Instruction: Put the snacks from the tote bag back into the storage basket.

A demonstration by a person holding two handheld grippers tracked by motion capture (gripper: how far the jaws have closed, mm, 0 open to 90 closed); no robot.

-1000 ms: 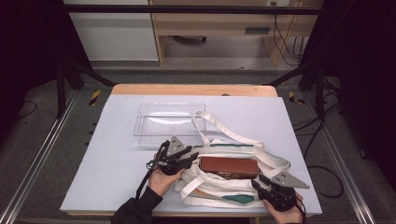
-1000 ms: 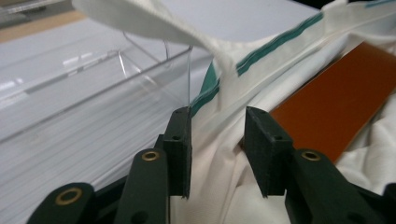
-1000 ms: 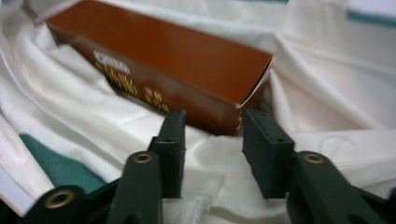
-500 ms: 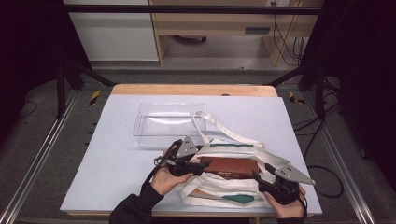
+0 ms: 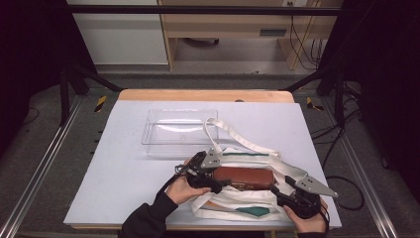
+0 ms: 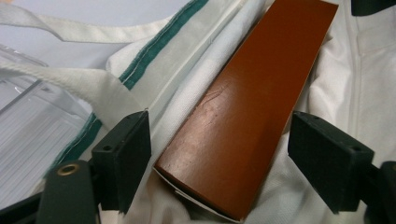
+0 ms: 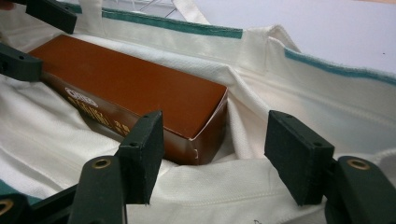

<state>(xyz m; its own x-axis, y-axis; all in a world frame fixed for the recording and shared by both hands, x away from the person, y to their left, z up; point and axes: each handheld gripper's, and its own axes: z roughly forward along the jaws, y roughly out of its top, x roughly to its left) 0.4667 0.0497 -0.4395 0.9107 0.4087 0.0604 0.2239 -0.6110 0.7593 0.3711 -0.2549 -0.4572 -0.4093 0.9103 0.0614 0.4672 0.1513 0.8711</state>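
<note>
The left gripper point(image 6: 219, 158) has just been opening; its jaws stand wide on either side of the brown box's point(image 6: 261, 107) near end, pads clear of it. The right gripper point(image 7: 215, 158), jaws also just parted, empty, faces the box's other end. The box lies inside the white tote bag point(image 5: 233, 198), just in front of the clear tray point(image 5: 178, 131) on the tabletop point(image 5: 119, 173).

One brown box point(image 5: 244, 177), one white cloth bag point(image 5: 247, 203) with two straps, one clear plastic tray point(image 5: 179, 131), two claws, one bench point(image 5: 124, 178).
</note>
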